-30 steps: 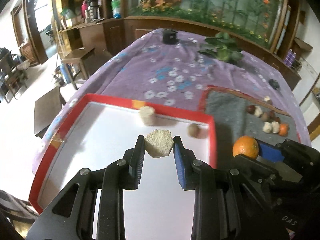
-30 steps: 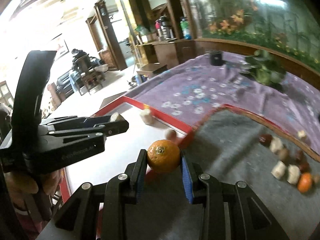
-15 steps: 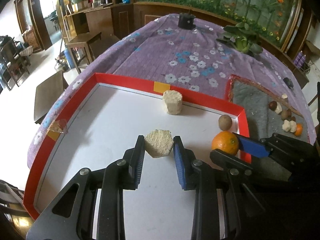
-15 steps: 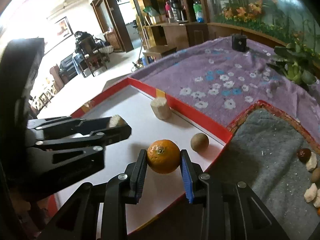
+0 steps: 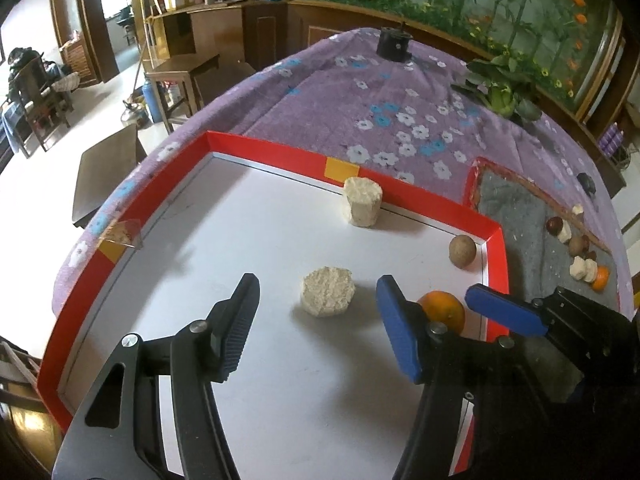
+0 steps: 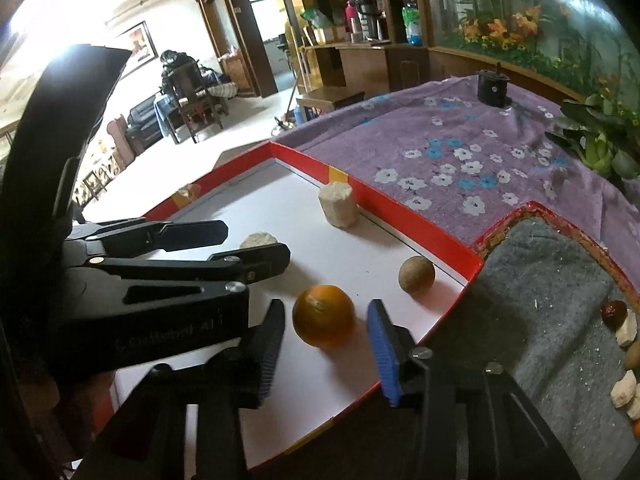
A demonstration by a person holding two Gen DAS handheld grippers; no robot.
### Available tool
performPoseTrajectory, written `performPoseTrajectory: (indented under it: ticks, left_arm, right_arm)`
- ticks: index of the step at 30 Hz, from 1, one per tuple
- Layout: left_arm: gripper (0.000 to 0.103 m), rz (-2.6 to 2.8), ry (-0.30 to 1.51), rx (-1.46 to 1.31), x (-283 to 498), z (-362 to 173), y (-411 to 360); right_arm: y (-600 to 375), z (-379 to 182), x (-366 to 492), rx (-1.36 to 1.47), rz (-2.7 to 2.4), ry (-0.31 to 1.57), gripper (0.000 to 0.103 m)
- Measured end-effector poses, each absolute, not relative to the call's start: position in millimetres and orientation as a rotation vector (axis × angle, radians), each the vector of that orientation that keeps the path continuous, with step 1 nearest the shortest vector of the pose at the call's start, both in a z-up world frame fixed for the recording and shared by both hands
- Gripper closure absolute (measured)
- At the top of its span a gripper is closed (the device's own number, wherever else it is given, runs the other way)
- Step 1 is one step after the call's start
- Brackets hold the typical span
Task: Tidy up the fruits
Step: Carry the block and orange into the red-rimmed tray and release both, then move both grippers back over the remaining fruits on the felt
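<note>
A red-rimmed white tray (image 5: pixel 276 154) (image 6: pixel 384 200) lies on the purple cloth. My left gripper (image 5: pixel 316 296) is open, and a pale hexagonal fruit chunk (image 5: pixel 328 297) (image 6: pixel 258 239) rests on the tray floor between its fingers. My right gripper (image 6: pixel 326 322) is open around an orange (image 6: pixel 323 316) (image 5: pixel 442 314) that sits on the tray near its right wall. A pale cylinder chunk (image 5: pixel 362 201) (image 6: pixel 338 205) stands by the far wall. A small brown round fruit (image 5: pixel 462 251) (image 6: pixel 416 274) lies in the far right corner.
A grey felt mat (image 5: pixel 528 240) (image 6: pixel 552 292) with a red-brown border lies right of the tray, with several small fruits (image 5: pixel 580 248) (image 6: pixel 624 340) along its far side. A black cup (image 5: pixel 394 44) (image 6: pixel 493 89) and leafy greens (image 5: pixel 502 88) (image 6: pixel 596 140) sit farther back.
Both grippers have opened. The pale chunk has left the left gripper and the orange has left the right gripper; both now rest on the tray floor.
</note>
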State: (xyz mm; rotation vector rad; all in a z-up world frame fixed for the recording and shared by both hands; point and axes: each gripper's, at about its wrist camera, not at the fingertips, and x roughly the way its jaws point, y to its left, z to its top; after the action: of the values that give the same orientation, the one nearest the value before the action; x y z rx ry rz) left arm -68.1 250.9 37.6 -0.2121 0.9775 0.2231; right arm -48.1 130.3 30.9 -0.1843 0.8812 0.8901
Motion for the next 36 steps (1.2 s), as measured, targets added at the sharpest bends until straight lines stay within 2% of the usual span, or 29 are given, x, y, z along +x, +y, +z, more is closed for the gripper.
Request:
performPoseTrajectory:
  ticks: [13, 19, 36]
  left_arm:
    - [0.042, 0.221, 0.916, -0.166, -77, 60, 219]
    - [0.042, 0.158, 0.887, -0.13, -75, 73, 181]
    - [0.042, -0.061, 0.925, -0.075, -47, 65, 63]
  right_arm:
    - [83, 57, -71, -0.14, 0.845, 0.813, 0.06]
    - [44, 70, -80, -0.117, 0.774, 0.76, 0.055]
    - [-95, 59, -73, 0.024, 0.482, 0.763, 0.054]
